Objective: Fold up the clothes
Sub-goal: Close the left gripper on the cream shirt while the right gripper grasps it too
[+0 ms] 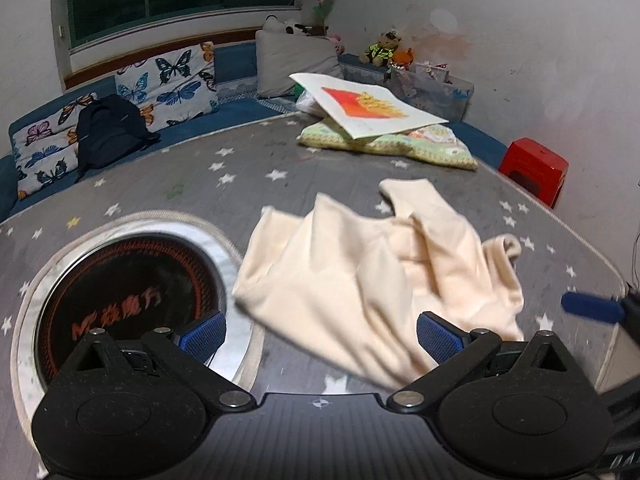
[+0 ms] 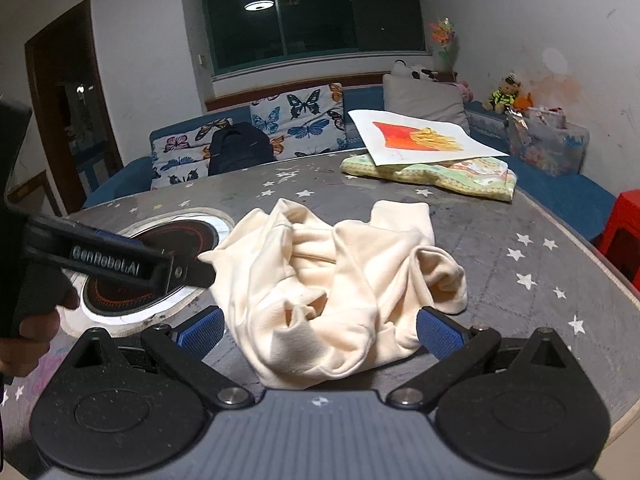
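I'm looking across a round grey star-patterned worktop [image 2: 532,240] with an inset electric hob [image 1: 132,280] at its left. Nothing looks folded yet: the cream garment [image 2: 340,280] lies crumpled in a heap near the worktop's middle, creased and bunched, so I judge the job barely begun, with spreading it flat and all the folding left. At the far edge a folded green blanket [image 2: 460,178] sits under a printed sheet [image 2: 420,136]. My left claw [image 1: 320,336] has its jaws wide apart, holding nothing, with the heap's near corner between and just ahead of them. My right claw [image 2: 318,332] is spread apart too, empty, the garment's near edge lying between its blue pads [image 2: 438,336].
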`<state>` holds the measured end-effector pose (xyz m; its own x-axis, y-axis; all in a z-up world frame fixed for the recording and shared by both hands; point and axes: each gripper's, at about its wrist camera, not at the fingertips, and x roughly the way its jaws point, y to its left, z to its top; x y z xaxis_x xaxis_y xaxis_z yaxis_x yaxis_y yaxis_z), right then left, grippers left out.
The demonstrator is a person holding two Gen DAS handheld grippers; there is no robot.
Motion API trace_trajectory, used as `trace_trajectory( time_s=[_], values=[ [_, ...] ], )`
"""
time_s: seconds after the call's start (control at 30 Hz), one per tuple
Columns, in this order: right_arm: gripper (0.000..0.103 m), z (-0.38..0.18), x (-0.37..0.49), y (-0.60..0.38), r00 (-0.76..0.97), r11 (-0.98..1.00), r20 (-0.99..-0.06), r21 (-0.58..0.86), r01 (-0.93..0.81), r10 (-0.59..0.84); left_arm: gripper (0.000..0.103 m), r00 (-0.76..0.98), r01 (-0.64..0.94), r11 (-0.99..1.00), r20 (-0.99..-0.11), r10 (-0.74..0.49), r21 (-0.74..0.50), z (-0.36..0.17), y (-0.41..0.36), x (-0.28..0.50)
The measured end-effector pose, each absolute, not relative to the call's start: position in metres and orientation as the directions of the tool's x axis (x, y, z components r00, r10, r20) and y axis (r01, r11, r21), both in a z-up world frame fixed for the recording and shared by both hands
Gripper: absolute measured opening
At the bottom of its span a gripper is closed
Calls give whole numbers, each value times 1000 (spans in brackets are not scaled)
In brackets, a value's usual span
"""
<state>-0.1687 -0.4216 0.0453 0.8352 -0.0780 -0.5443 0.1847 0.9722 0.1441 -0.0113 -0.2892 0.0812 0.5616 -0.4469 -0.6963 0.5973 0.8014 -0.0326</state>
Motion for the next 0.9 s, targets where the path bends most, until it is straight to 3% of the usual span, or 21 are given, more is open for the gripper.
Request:
trace_trajectory(
  time_s=[0.23,0.37,0.47,0.6,0.73,0.8,0.9],
  values=[
    [102,42,-161,-430,835,966,-544,164,198,-79,103,565,613,790,-691,-451,-14,83,-322,7],
    [96,43,-151,-437,839,962,-540,188,199,-68,101,569,611,792,-698,-435,5,80,-340,18],
    [91,43,-141,-442,840,957,-539,203,206,-66,93,554,603,798,-715,-426,-8,73,-347,29],
    [85,41,-127,-447,837,956,-543,210,204,-60,71,526,595,803,-741,-417,-30,60,-351,41],
    [76,35,-111,-451,828,955,-557,204,215,-68,25,481,607,791,-756,-444,-78,50,-344,47],
    [73,31,-103,-455,823,952,-565,211,222,-67,15,467,604,790,-757,-458,-105,48,-336,49],
    [68,25,-93,-458,812,950,-578,200,238,-82,12,473,599,793,-748,-466,-115,48,-326,47]
  ],
)
